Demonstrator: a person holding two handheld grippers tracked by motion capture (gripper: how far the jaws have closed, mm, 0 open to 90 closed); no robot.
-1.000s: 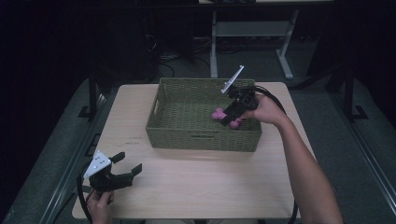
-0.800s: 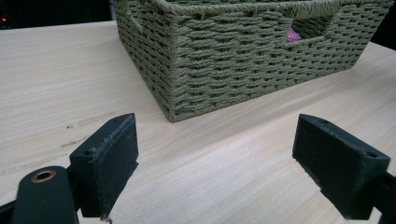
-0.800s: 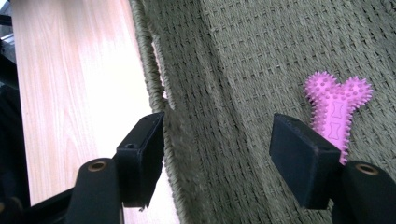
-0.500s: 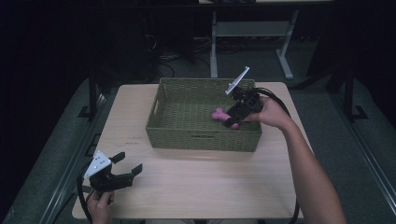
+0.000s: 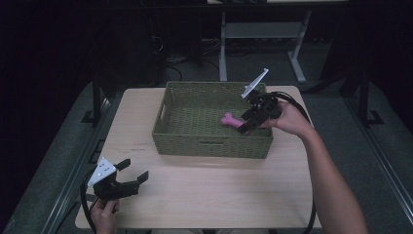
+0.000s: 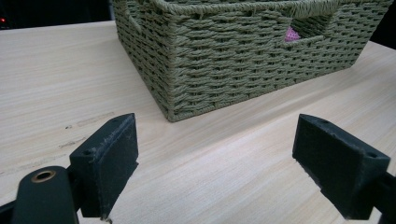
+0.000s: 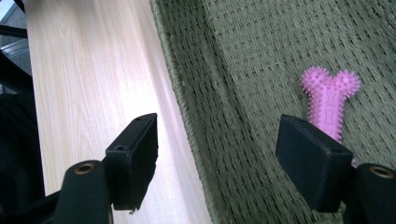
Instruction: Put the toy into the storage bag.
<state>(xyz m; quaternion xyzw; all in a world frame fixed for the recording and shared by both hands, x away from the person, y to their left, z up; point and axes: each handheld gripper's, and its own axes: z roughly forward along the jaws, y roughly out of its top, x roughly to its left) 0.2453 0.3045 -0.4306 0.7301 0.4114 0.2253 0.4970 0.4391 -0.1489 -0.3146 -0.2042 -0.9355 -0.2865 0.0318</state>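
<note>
A pink bone-shaped toy [image 5: 230,120] [image 7: 330,100] lies on the floor of the green woven basket [image 5: 165,111] [image 6: 224,60]. My right gripper [image 5: 247,124] [image 7: 224,158] hovers over the basket's right side. Its jaws have just been opening and now stand open with nothing between them; the toy lies beyond the right jaw. My left gripper [image 5: 132,173] [image 6: 224,168] rests open low over the table's near left corner, pointed at the basket's front corner. Through the basket's handle slot a bit of the pink toy [image 6: 292,34] shows.
The light wooden table [image 5: 214,195] has bare room in front of and left of the basket. A black cable [image 5: 311,204] trails from the right gripper along the right forearm. Dark floor and a metal table frame [image 5: 258,34] lie beyond the far edge.
The right gripper has let go of the pink toy, which now lies in the basket, and has drawn back to the right and up a little. The left gripper has not moved.
</note>
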